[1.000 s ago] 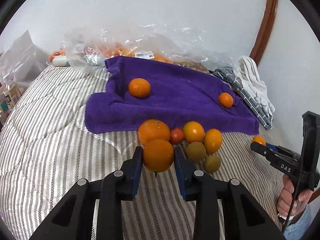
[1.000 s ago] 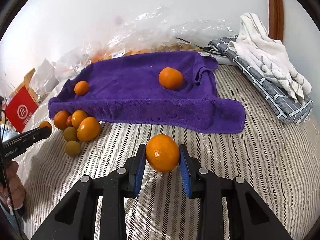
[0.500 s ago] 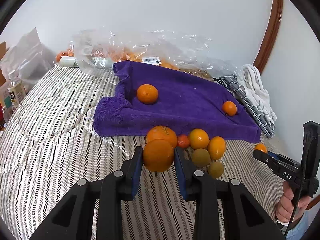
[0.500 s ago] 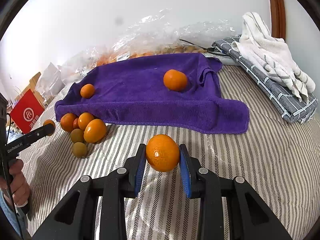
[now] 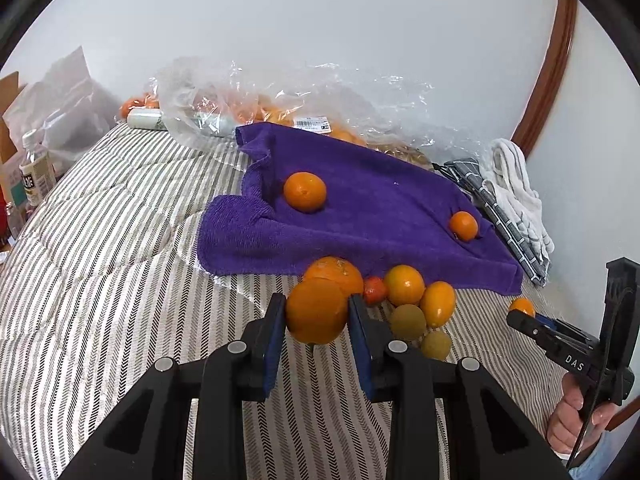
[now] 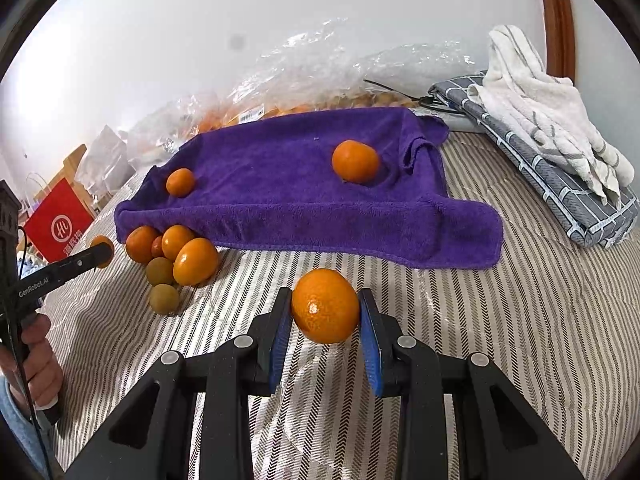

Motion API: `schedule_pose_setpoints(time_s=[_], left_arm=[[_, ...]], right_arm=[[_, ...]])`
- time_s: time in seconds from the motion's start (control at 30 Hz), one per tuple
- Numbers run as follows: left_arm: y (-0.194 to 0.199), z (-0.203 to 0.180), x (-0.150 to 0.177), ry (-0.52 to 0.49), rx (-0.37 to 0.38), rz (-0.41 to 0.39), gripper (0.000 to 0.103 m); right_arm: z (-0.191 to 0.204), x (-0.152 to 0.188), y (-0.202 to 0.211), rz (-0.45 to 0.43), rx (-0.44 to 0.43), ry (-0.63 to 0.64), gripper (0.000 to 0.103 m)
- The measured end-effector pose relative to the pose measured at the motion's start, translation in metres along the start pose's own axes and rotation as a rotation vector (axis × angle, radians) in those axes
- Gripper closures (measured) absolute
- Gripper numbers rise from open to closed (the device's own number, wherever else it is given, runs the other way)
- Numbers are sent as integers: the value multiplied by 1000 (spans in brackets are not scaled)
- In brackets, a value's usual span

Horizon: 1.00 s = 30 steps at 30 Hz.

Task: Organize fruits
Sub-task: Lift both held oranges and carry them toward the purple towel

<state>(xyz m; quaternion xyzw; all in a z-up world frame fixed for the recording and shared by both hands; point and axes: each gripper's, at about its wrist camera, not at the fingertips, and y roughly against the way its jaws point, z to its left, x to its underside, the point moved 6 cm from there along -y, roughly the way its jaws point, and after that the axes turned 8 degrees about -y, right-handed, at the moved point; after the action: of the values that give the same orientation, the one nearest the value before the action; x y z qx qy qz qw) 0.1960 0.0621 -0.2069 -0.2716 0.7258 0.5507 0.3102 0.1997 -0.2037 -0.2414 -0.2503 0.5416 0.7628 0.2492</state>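
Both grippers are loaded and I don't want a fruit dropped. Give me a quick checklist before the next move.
1. Left gripper shut on its round orange fruit: ok.
2. Right gripper shut on its round orange mandarin: ok.
3. Purple terry towel has bare room between its two oranges: ok.
4. Loose fruit cluster in front of the towel lies close ahead of the left gripper; clear path: not ok.
5. Whether either grip is firm enough: cannot tell.
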Motion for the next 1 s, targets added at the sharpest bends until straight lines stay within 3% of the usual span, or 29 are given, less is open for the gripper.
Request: schedule_pose_setpoints(time_s=[0.67, 1.0], left_arm=[[4, -8, -3, -68, -43, -38, 73], [5, -5, -4, -57, -49, -47, 73]], right_arm=[[0, 0, 6, -27, -9, 7, 71], [-5, -2, 1, -1, -21, -12, 71]])
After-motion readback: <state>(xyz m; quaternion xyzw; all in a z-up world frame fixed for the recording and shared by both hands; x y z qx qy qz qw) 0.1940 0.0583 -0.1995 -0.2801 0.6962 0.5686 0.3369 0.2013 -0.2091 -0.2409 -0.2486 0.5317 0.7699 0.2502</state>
